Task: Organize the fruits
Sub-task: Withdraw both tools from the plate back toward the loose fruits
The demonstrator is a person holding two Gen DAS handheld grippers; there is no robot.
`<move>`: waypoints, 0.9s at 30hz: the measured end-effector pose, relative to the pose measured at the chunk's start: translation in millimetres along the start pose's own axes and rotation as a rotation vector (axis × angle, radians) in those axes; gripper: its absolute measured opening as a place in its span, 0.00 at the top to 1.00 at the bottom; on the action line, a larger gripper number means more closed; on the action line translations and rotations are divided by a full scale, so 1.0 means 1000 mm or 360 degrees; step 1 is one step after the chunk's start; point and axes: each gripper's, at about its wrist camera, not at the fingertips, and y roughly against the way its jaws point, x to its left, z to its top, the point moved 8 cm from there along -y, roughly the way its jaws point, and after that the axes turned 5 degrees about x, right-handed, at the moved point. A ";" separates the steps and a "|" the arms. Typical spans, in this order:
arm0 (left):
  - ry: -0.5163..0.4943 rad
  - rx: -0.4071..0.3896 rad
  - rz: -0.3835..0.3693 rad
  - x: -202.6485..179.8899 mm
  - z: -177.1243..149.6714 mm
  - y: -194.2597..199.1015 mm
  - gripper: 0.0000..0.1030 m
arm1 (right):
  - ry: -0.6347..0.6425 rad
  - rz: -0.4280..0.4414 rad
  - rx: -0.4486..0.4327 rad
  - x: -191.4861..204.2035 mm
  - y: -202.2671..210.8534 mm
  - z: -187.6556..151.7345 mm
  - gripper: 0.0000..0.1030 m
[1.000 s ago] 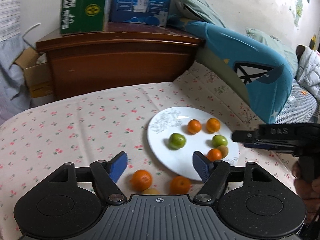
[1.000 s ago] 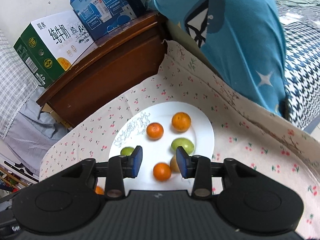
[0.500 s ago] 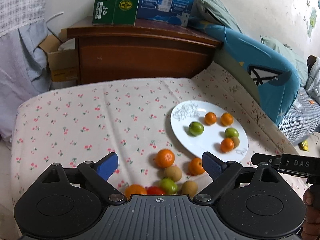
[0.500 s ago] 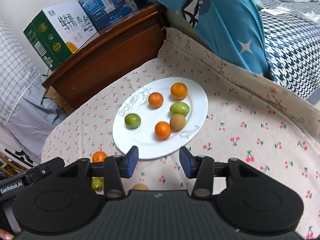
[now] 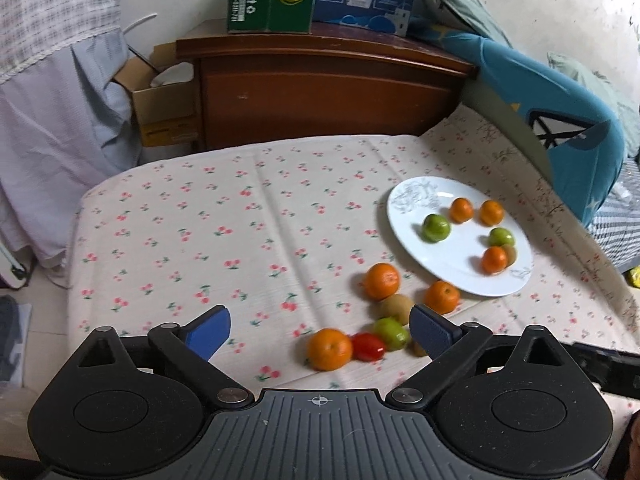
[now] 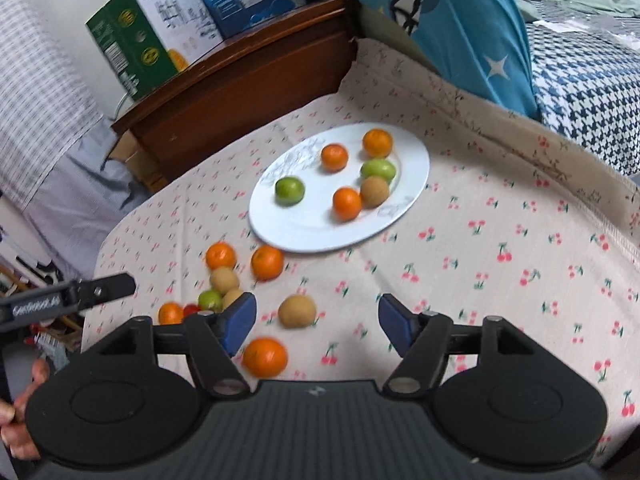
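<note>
Between the blue pads of the right gripper (image 6: 318,326), the jaws are opening and nothing is being held; a round brown kiwi-like fruit (image 6: 297,311) is lying just ahead of the gap, left of centre, and a round orange mandarin (image 6: 265,356) is sitting close against the left pad, nearest the gripper body. Both are resting on the cherry-print tablecloth (image 6: 480,280). By this reading, the right gripper is the nearer one to these two fruits, and the brown fruit, being near-spherical, is offering no preferred grasp axis. The left gripper (image 5: 320,330) is also opening, close to full width, and is gripping nothing; a cluster of loose fruit is lying just ahead of it, toward its right pad: a large orange mandarin (image 5: 330,349), a small red tomato-like fruit (image 5: 369,347) and a green round fruit (image 5: 391,333). Beyond both clusters, the white oval ceramic plate (image 6: 304,232) is carrying six fruits already. The likely next move is closing on one loose fruit for transfer toward the plate.
</note>
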 end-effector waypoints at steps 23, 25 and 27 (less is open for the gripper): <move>-0.0086 0.0108 0.0000 0.016 -0.027 -0.019 0.07 | 0.0209 0.0069 0.0106 0.034 -0.014 -0.039 0.43; -0.0102 0.0115 -0.0027 0.015 -0.030 -0.023 0.08 | 0.0222 0.0054 0.0108 0.035 -0.018 -0.040 0.48; -0.0109 0.0119 -0.0025 0.014 -0.031 -0.026 0.08 | 0.0233 0.0054 0.0116 0.036 -0.022 -0.041 0.53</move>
